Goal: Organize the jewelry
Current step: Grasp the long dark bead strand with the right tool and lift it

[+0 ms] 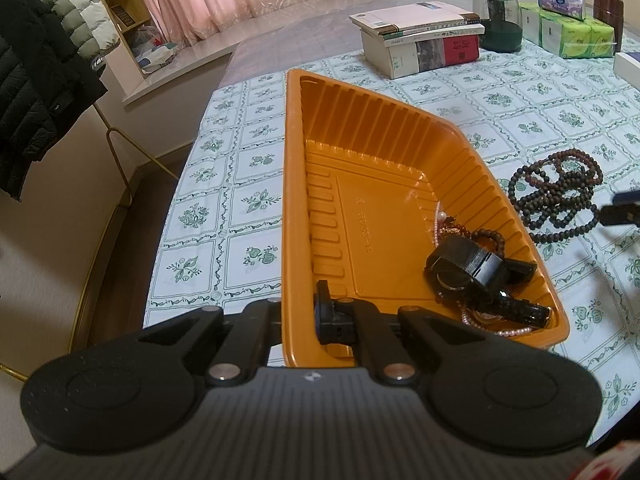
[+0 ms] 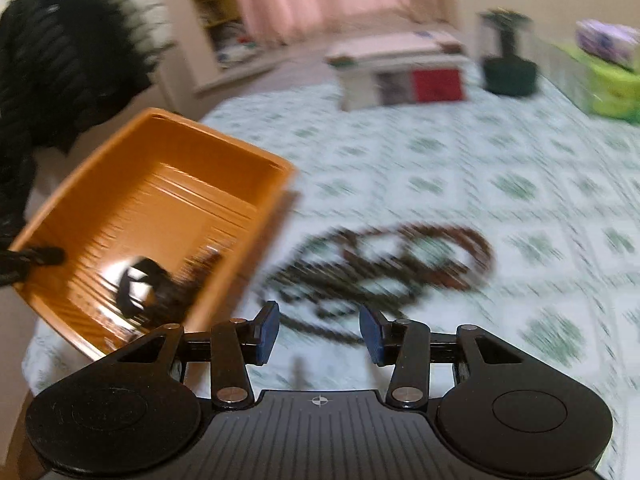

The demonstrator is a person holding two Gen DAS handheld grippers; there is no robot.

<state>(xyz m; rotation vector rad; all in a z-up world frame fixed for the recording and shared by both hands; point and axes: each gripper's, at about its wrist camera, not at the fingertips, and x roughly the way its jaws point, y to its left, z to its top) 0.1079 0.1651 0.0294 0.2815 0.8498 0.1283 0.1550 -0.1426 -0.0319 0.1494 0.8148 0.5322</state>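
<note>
Left tool: clamped shut on the near wall of the orange tray, one finger inside, one outside.
Right tool: jaws apart, nothing between the blue pads; hovered above the desk just short of the loose beads; view badly blurred.
Tray contents: black watch, pearl strand and a small dark bead bracelet, bunched in the near right corner.
Bead necklace: long dark-brown strand, coiled loosely on the green-patterned tablecloth, just right of the tray, outside it.
Farther back: stack of books, dark green jar, tissue packs.
Far left: padded jackets hung on a brass rack.
</note>
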